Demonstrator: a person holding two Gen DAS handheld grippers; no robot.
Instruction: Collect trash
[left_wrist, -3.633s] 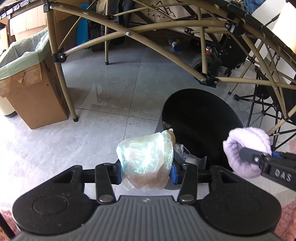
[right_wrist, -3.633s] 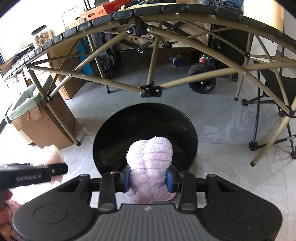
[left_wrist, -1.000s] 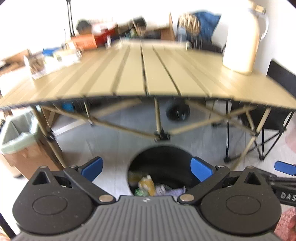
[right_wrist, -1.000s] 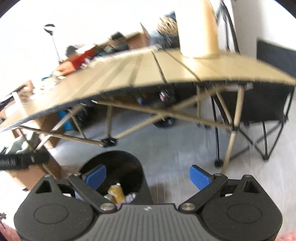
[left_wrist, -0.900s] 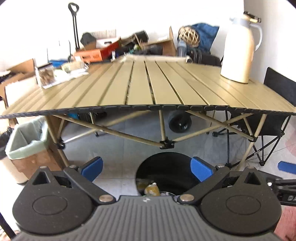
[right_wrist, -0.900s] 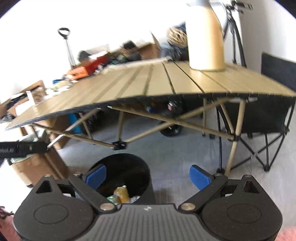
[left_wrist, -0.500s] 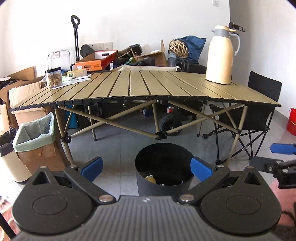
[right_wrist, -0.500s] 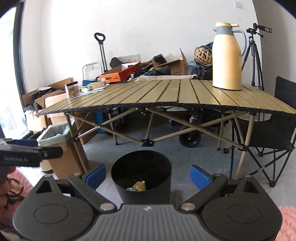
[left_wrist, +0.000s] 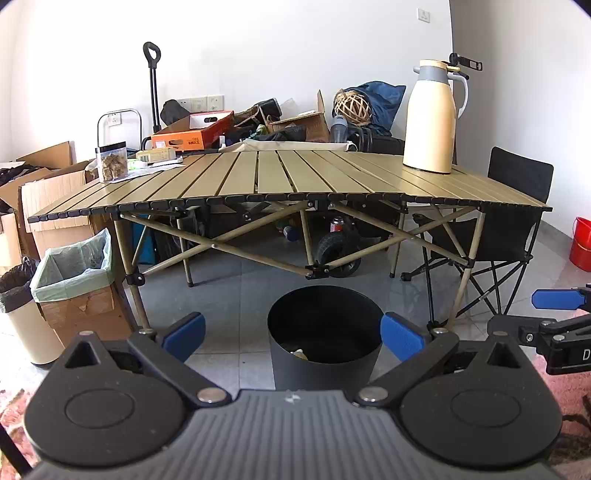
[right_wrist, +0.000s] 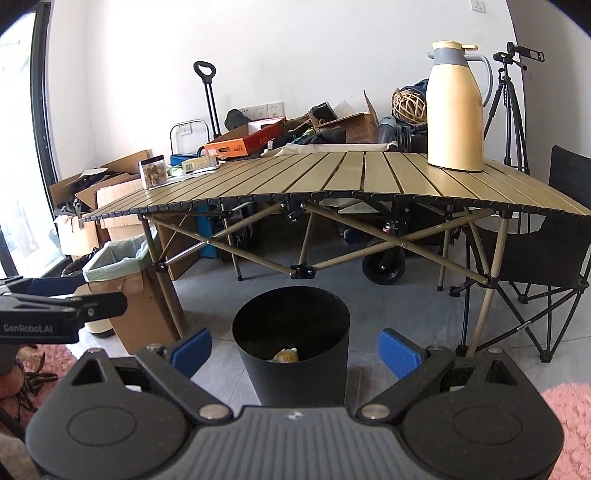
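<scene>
Two bins (left_wrist: 72, 273) beside folding table (left_wrist: 280, 177)

We see white walls (left_wrist: 277, 48), a grey tiled floor (left_wrist: 243, 291), a slatted folding worktop (left_wrist: 280, 177), a black folding chair (left_wrist: 517, 229) and pink rugs (right_wrist: 569, 413).

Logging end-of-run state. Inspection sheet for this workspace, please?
Surface: slatted folding table, middle bare.
Job's things: black bin on the floor before the table, trash inside.
Clutter: thermos jug on the right of the table, snack jar and papers on the left; boxes beyond it.
Grippers: left gripper and right gripper both open, holding nothing.
Cables: nothing seen.
Surroundings: lined cardboard box, folding chair, tripod, red bucket, pink rug.
</scene>
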